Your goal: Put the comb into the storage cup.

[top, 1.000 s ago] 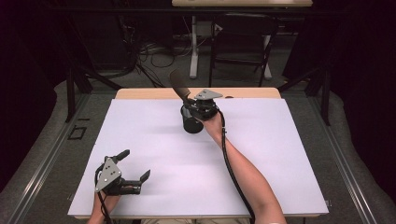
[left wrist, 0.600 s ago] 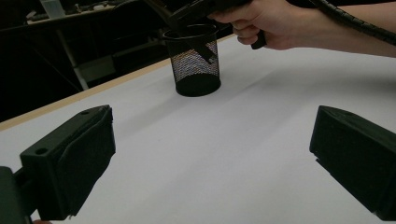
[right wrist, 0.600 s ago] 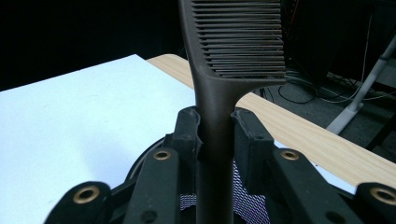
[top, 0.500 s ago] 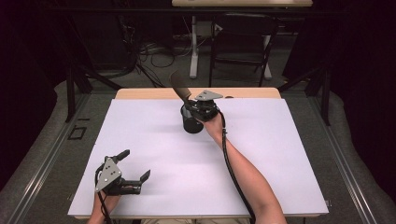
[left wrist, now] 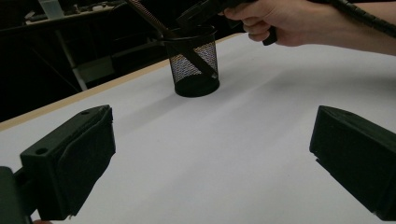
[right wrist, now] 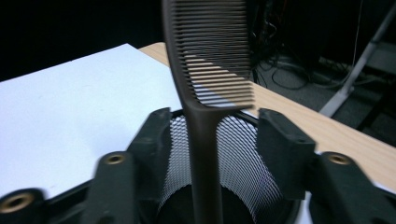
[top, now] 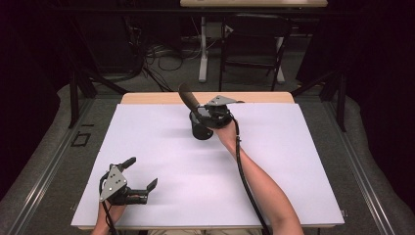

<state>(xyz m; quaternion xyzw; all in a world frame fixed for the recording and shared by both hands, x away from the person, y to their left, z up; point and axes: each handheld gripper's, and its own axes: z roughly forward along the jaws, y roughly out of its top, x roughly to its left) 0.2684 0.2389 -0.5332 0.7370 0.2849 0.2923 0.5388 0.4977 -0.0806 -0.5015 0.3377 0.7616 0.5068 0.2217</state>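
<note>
The left claw (top: pixel 142 175) rests low at the near left corner of the white bench (top: pixel 147 142), held in the left hand (top: pixel 113 208) with its grey plate up. Its jaws point toward the right and stand wide apart, with nothing between them; in the left gripper view they frame bare white surface.

Farther off, the right forearm reaches diagonally up the middle of the bench, cable trailing along it. The right hand (top: pixel 226 131) holds the right claw (top: pixel 208 120) tipped down over the mouth of a black mesh cup (left wrist: pixel 194 70), which stands upright near the far edge. A dark comb (right wrist: pixel 205 93) stands in the cup, handle down and teeth up, leaning toward the far left. In the right gripper view the jaws are open on either side of the handle, apart from it, not gripping.

Compared with a second ago, nothing has visibly shifted: both hands, the cup and the comb sit where they were.
</note>
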